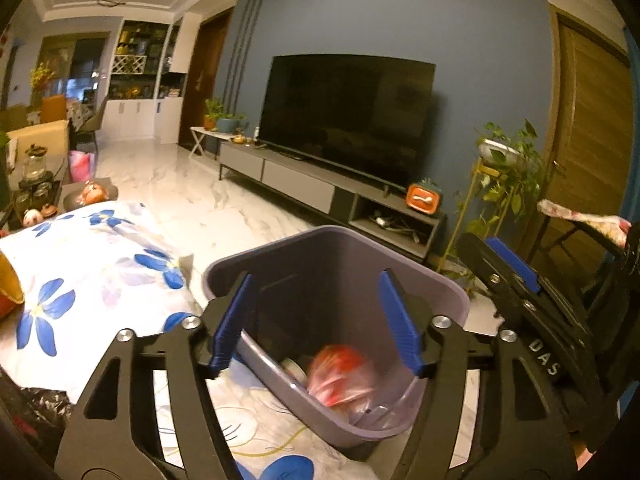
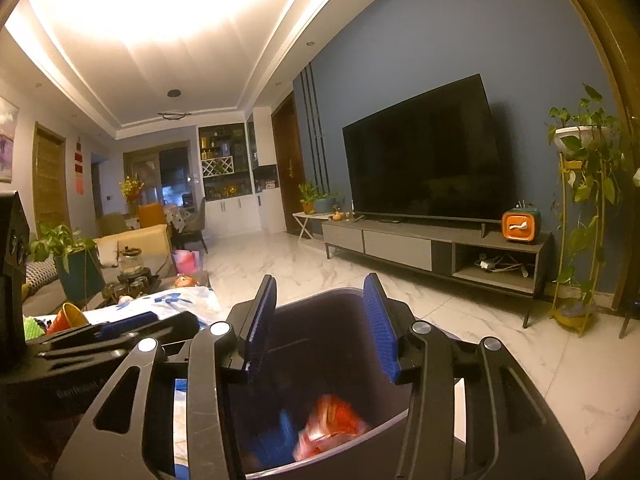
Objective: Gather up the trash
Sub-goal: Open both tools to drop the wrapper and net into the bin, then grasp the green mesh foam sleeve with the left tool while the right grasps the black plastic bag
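Note:
A purple trash bin [image 1: 440, 280] stands at the edge of a table covered by a blue-flowered cloth [image 1: 80, 272]. My left gripper [image 1: 316, 280] hangs open over the bin with nothing between its blue pads. Below it, inside the bin, lies a blurred red wrapper in clear plastic [image 1: 340, 372]. My right gripper [image 2: 320, 280] is open above the same bin [image 2: 344, 291], also holding nothing. Under it a red-orange wrapper [image 2: 332, 424] and a blue thing [image 2: 276, 436] show blurred inside. Each gripper appears at the side of the other's view.
A crumpled black bag [image 1: 36, 404] and an orange-yellow cup [image 2: 72, 316] lie on the table to the left. Across the marble floor [image 1: 192, 200] stand a TV cabinet [image 1: 320, 188] and a plant stand [image 2: 580, 240]. A pink-white scrap [image 1: 584, 220] hangs at the right edge.

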The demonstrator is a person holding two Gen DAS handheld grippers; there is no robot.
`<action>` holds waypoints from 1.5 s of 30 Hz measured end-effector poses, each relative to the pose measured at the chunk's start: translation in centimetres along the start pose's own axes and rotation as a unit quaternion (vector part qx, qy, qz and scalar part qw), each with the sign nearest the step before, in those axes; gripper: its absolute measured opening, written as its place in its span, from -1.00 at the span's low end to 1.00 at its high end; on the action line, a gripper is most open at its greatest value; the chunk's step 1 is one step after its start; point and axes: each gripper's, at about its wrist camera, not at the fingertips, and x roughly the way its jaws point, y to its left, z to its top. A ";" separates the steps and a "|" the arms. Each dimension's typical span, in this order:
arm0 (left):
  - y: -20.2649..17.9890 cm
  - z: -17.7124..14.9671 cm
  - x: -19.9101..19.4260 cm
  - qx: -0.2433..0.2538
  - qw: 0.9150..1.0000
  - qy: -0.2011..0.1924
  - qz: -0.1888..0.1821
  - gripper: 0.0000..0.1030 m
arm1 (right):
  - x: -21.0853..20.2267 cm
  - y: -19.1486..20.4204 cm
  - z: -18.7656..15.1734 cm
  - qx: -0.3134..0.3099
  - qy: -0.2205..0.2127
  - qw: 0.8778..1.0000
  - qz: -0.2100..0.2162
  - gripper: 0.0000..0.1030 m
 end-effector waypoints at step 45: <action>12.7 -9.7 -27.6 -0.113 0.912 -0.089 0.383 0.65 | -3.6 19.2 -6.9 -0.101 0.086 0.977 0.165 0.43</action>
